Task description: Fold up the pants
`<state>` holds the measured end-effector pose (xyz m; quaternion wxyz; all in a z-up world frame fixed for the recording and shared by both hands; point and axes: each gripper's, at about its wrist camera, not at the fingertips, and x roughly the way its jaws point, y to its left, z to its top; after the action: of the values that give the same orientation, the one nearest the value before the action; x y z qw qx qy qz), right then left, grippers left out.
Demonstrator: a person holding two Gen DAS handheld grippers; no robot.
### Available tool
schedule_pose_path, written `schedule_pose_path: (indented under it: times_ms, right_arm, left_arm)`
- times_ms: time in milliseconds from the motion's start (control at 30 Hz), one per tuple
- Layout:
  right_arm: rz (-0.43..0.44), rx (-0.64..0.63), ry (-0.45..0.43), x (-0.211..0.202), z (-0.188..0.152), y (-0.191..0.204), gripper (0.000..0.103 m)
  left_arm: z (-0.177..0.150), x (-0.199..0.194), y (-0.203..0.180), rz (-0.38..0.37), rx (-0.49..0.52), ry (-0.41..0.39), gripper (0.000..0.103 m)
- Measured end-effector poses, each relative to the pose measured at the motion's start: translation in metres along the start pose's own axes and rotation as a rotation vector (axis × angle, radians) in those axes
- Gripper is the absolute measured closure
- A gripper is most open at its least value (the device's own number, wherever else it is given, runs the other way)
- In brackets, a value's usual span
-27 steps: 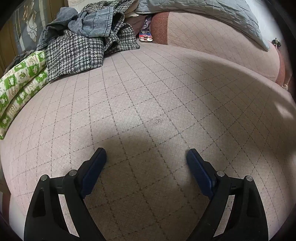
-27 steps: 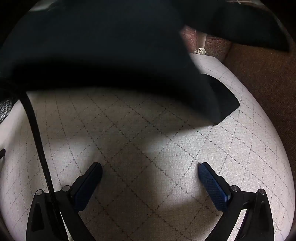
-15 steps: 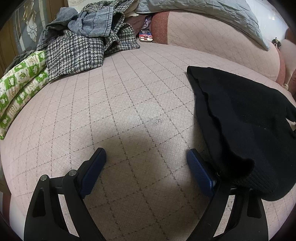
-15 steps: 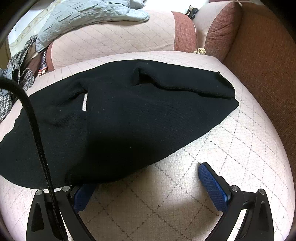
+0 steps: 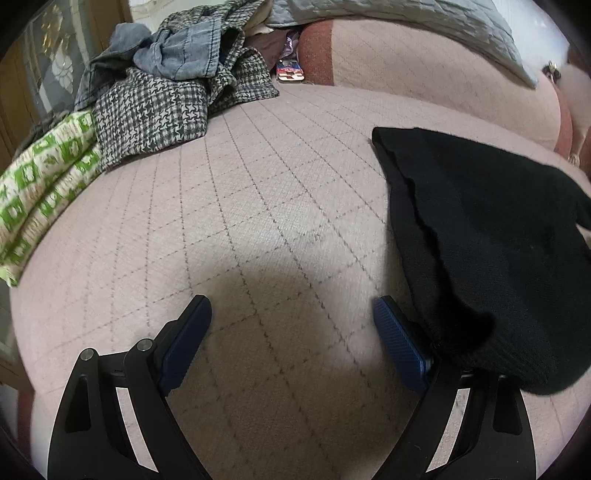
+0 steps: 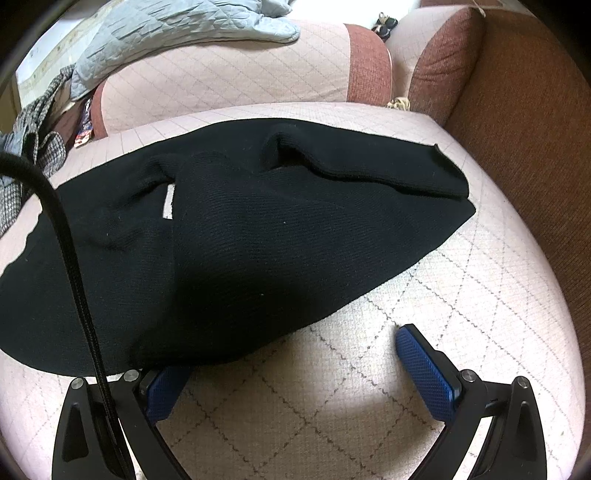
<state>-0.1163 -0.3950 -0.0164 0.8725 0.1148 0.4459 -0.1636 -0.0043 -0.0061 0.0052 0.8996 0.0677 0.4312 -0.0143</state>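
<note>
Pants: black knit pants [image 6: 258, 240] lie spread and rumpled on the sofa seat [image 6: 424, 350], a ridge of fabric raised across the far side and a small white tag showing at an opening; in the left view the pants [image 5: 498, 240] fill the right side of the seat.
Position: 1 edge of the pants drapes over the right finger of the left tongs and over the left finger of the right tongs.
Left tongs: left tongs [image 5: 291, 321] are spread wide, nothing between the blue pads, held low over the bare seat.
Right tongs: right tongs [image 6: 291, 369] are spread wide too, with empty seat between the pads; a black cable [image 6: 74, 258] runs up across the pants at the left.
Around: clothes pile [image 5: 173, 85] of houndstooth and denim sits at the far left of the seat, beside a green-and-white printed cloth [image 5: 40, 184]; a grey quilted blanket [image 6: 166, 33] lies over the sofa back [image 6: 240, 81]; a small printed packet [image 5: 290, 70] is wedged at the back of the seat.
Textures: seat cover is pale pink, woven, with a thin dark diamond grid; the pants are fine ribbed knit; the sofa arm [image 6: 517, 129] is coarse brown fabric; pads are blue and cross-hatched.
</note>
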Motion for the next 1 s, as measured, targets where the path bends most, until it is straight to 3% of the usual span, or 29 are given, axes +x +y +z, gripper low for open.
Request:
schedule_pose_path:
  times_ms: [100, 233, 433, 533, 633, 1000]
  right_arm:
    - [0.047, -0.01, 0.051, -0.007, 0.002, -0.008, 0.0]
    - [0.118, 0.028, 0.039, -0.029, -0.007, -0.02, 0.001]
    - [0.154, 0.007, -0.076, -0.067, -0.02, -0.034, 0.001]
    - [0.179, 0.011, -0.074, -0.068, -0.021, -0.039, 0.001]
    - [0.185, 0.017, -0.071, -0.061, -0.015, -0.047, 0.001]
    - [0.278, 0.097, -0.053, -0.047, -0.018, -0.057, 0.003]
  left_arm:
    - [0.005, -0.014, 0.0, -0.052, 0.014, 0.053, 0.014]
    - [-0.003, -0.059, -0.001, -0.122, -0.039, -0.076, 0.014]
    - [0.004, -0.086, -0.024, -0.267, -0.048, -0.01, 0.014]
    - [0.0, -0.088, -0.031, -0.344, -0.104, 0.015, 0.014]
    - [-0.013, -0.087, -0.038, -0.365, -0.141, 0.019, 0.014]
    - [-0.043, -0.064, -0.037, -0.287, -0.225, 0.11, 0.014]
